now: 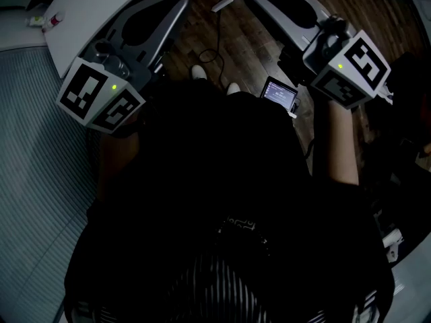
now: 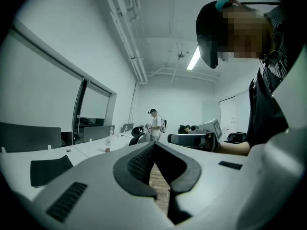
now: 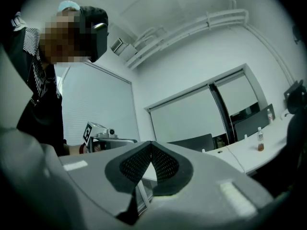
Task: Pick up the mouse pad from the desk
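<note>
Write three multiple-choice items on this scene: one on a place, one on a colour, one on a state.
1. Where does the bottle stand?
A. on the white desk
B. on the floor
C. between the jaws

2. What colour is the light on the left gripper's marker cube?
A. red
B. green
C. blue

3. How do the right gripper's jaws stand?
A. wide apart
B. shut on a cup
C. shut, empty

Answers:
1 A: the left gripper view shows it upright on the desktop.
2 B: a green dot glows on the cube in the head view.
3 C: the pads meet at their tips, with nothing between.
</note>
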